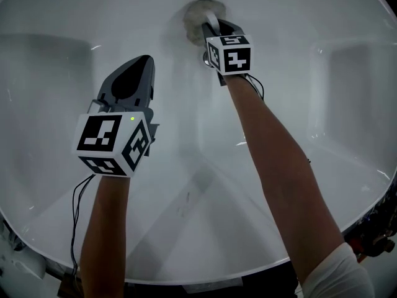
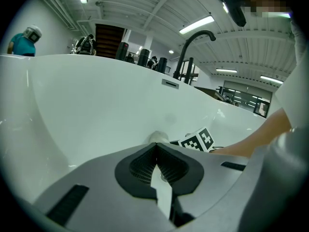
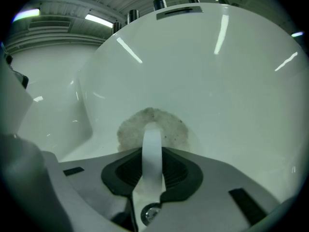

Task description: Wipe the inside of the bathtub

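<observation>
Right gripper (image 1: 209,30) is my working one. Its jaws are clamped on the white strap (image 3: 151,144) that loops off the back of a round, greyish scrub pad (image 3: 129,129). That pad lies flat against the far wall of the bathtub (image 1: 56,104), at the top of the head view. In the right gripper view the strap runs up between the jaws and over onto the pad, so my hold is on the strap, not on the pad's body. Left gripper (image 1: 144,64) hangs over the middle of the tub, well apart from the pad. Its jaws are closed together with nothing between them.

I judge the pad to be light and soft. Its speckled, fuzzy face should squash and follow the curve of the wall. The strap is a thin, limp band, so I expect the pad to swivel or trail under it and not go exactly where I point. It should drag more readily than it pushes.

The tub itself is rigid and its glossy white skin looks slick, so the pad ought to glide with little effort. Any scrubbing pressure has to come from the nose of the gripper bearing on the pad's back.

The best hold, I think, is low on the strap, close to where it meets the pad, much as I have it. My worry is the smooth strap sliding out of the jaws on a hard stroke.
</observation>
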`<state>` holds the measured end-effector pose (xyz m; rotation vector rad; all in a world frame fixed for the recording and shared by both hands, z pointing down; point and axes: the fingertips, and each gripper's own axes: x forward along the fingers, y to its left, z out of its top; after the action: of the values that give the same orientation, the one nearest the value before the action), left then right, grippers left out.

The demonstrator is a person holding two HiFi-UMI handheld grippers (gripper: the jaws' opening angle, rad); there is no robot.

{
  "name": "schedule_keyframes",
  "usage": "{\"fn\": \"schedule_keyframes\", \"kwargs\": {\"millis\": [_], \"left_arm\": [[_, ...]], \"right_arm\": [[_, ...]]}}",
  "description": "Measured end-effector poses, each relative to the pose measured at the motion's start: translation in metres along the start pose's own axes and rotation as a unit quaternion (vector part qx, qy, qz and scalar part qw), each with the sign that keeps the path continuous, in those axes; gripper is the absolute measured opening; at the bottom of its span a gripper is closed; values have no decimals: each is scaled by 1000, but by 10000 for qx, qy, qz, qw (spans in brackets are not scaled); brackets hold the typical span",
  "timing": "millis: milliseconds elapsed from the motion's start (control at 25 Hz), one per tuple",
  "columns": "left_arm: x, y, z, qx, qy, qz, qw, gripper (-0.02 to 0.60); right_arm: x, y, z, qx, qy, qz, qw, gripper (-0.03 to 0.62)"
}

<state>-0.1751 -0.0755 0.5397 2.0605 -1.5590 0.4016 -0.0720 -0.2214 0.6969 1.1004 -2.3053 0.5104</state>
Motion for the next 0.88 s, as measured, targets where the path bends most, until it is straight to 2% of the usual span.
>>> {"fn": "schedule_keyframes", "kwargs": {"millis": [360, 600, 880], "left_arm": [[23, -53, 31, 125, -54, -167, 9998, 11], [43, -82, 34, 119, -54, -220, 9997, 11], [70, -132, 35, 189, -24, -458, 9988, 11]], "right_arm": [[-33, -52, 13, 32, -56, -97, 9999, 98], [-51, -88, 9, 27, -74, -141, 9999, 98], [-72, -137, 2, 22, -105, -269, 9996, 98]]}}
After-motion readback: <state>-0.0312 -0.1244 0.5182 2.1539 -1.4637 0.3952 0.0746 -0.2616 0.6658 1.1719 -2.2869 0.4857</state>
